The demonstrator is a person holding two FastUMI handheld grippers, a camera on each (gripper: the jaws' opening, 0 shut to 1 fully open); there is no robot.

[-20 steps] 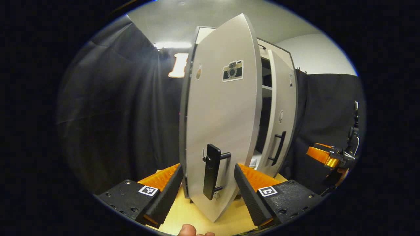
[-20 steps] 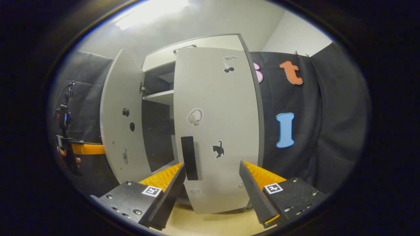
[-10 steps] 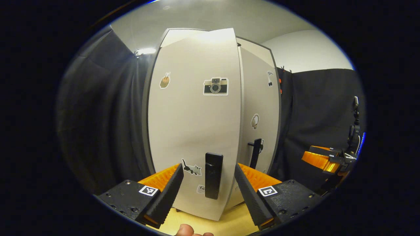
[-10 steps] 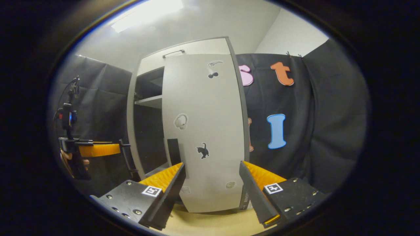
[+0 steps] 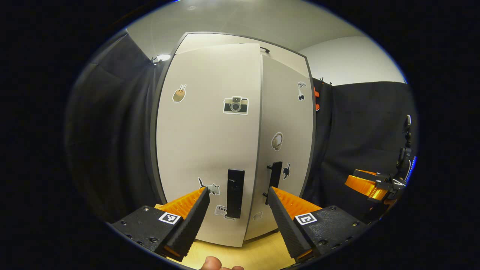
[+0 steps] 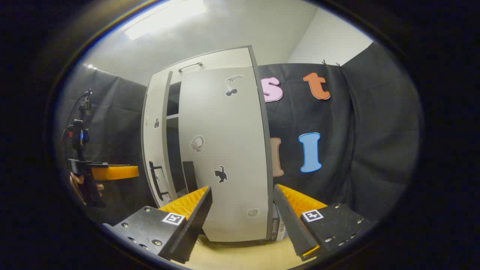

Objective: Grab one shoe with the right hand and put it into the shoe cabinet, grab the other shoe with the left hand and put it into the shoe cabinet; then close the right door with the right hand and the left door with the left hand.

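Tall pale-grey shoe cabinet (image 5: 240, 39) with two flat sticker-covered doors stood on the light wooden tabletop (image 5: 258, 255). Shoes not to be seen; judged already inside, with only the door closing left.

Left door (image 5: 206, 150): in the left gripper view it looked nearly flush with the cabinet front. In the right gripper view a dark gap (image 6: 173, 150) showed between the two doors, so at least one was not fully home; which one, could not tell for certain.

Right door (image 5: 287, 123): near closed, its free edge beside the left door's edge.

Left hand-held gripper (image 5: 237, 213): fingers apart, holding nothing, the black bar handle of the left door (image 5: 235, 193) framed between them but not touched. Right hand-held gripper (image 6: 242, 215): fingers apart, empty, just short of the lower right door. It also showed off to the side in the left gripper view.

Handling, as judgement: doors are stiff, light panels on hinges, smooth and likely slippery on the face. They should swing easily with a flat push. Best contact near the handle side, far from the hinge, or a light pinch on the black bar handle of the right door (image 5: 275, 176). A hard shove could rock the cabinet or bounce the door back.
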